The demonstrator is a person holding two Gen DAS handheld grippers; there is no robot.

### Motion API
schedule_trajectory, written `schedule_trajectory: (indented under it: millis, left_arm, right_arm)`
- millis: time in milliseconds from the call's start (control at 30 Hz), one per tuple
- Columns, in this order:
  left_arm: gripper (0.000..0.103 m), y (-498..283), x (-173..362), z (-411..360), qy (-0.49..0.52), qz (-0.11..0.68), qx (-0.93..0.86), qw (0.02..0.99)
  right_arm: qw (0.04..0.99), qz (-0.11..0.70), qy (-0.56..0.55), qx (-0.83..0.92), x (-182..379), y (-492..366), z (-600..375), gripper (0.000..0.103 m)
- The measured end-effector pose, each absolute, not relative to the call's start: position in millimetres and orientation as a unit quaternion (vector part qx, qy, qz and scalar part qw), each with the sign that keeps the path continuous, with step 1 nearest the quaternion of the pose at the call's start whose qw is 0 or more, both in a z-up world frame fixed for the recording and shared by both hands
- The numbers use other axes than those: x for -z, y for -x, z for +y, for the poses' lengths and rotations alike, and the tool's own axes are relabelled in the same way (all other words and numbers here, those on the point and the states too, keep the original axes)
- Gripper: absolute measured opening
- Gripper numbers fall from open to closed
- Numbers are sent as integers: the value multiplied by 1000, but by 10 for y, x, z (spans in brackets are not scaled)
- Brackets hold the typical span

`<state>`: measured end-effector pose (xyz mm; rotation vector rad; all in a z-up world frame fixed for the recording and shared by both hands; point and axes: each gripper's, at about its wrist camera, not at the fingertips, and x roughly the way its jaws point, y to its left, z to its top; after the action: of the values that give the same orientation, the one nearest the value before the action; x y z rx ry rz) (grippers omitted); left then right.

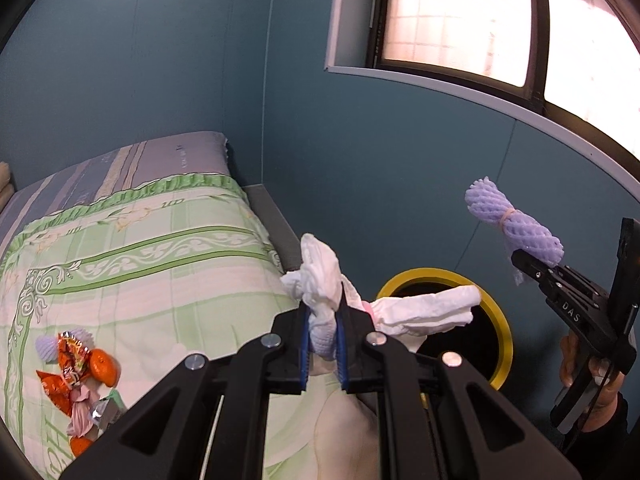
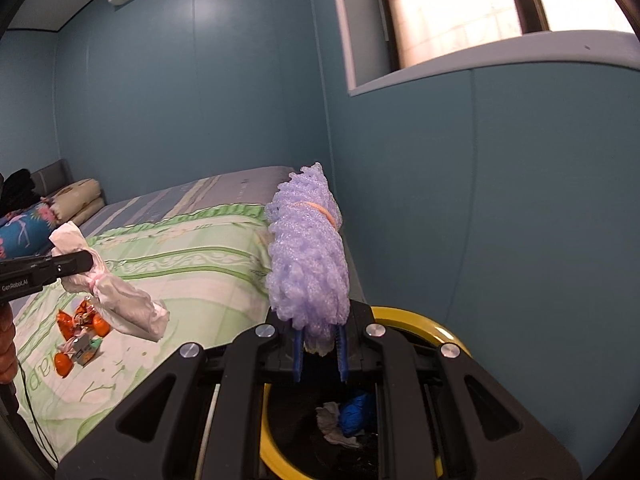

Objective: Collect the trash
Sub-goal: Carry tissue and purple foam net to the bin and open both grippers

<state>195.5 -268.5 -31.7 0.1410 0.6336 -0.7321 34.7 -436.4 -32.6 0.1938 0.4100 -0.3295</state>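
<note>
A: Trash first, going from the left: a small heap of it lies on the bedspread (image 1: 132, 264) at the near left, with orange wrappers (image 1: 66, 364), mandarins (image 1: 103, 367) and another bit of purple foam net (image 1: 47, 346). None of that has been touched by either tool.

B: And what's in the tools?

A: The left gripper (image 1: 323, 350) is clamped on a white tissue bundle (image 1: 320, 276) tied with a pink band; one end sticks up, and the other end droops to the right across the mouth of the yellow-rimmed bin (image 1: 505, 340). Further right, the right gripper (image 1: 524, 267) is clenched on a rolled purple foam net (image 1: 516, 222) bound with a rubber band.

B: Where do they sit against the bin?

A: In the right wrist view the bin (image 2: 404, 314) is directly beneath the right gripper (image 2: 320, 354); the net (image 2: 308, 256) stands up out of its jaws over the opening. Crumpled paper and something blue already lie inside. The left gripper (image 2: 86, 261) with its tissue (image 2: 132, 312) shows at the far left of that view, over the bed and short of the rim.

B: So which step is this?

A: Carrying to the bin, I'd judge. The right one looks ready to let go. The left probably needs to go a bit further right, so that the whole bundle clears the rim before release. Then back for the heap.
</note>
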Motion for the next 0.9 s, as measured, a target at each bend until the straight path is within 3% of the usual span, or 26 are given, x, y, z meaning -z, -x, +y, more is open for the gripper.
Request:
schedule_trajectory:
  millis: [900]
  left_arm:
    - [9, -1822, 665, -3669, -114, 315, 407, 850]
  right_arm:
    - [936, 241, -137, 217, 670, -348, -4784, 12]
